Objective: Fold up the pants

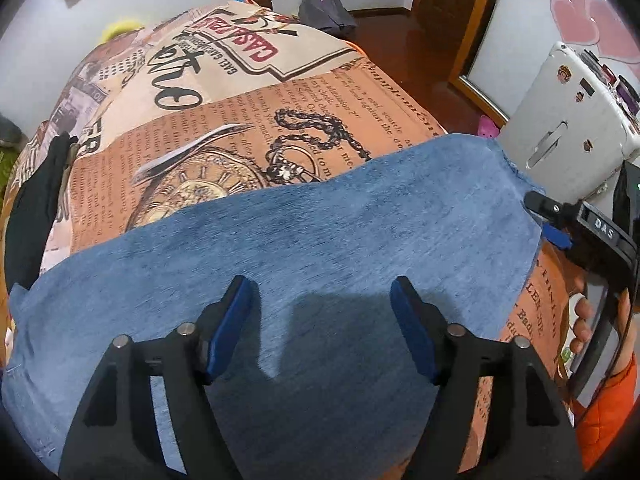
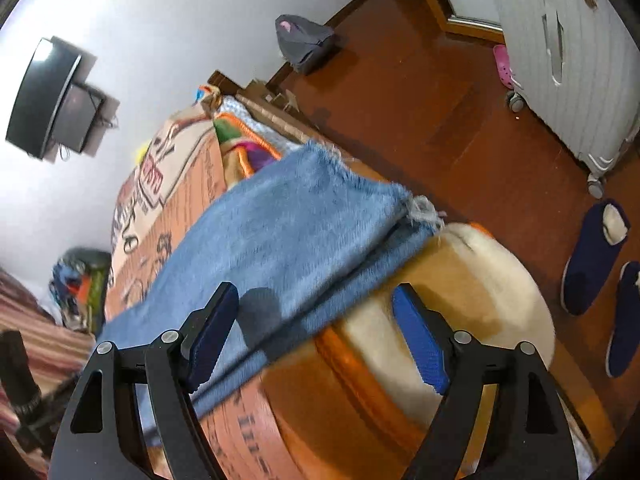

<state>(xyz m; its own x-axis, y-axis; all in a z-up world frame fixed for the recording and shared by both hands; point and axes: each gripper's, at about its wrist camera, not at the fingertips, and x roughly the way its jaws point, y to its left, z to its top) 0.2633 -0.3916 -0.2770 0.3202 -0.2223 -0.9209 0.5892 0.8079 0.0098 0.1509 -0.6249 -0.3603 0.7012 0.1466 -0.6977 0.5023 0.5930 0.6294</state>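
Left wrist view: the pants [image 1: 280, 248] lie flat on the bed [image 1: 224, 128], left gripper [image 1: 322, 320] spread above them; right gripper [image 2: 316, 332] spread at their edge. Soft, floppy denim, best pinched at the frayed hem [image 2: 420, 208].

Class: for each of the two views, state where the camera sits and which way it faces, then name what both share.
Left wrist: behind the open left gripper, facing across the blue pants on the bed; right gripper at right.
Right wrist: behind the open right gripper, facing the pants' frayed edge and floor.
Shared: pants, white suitcase.
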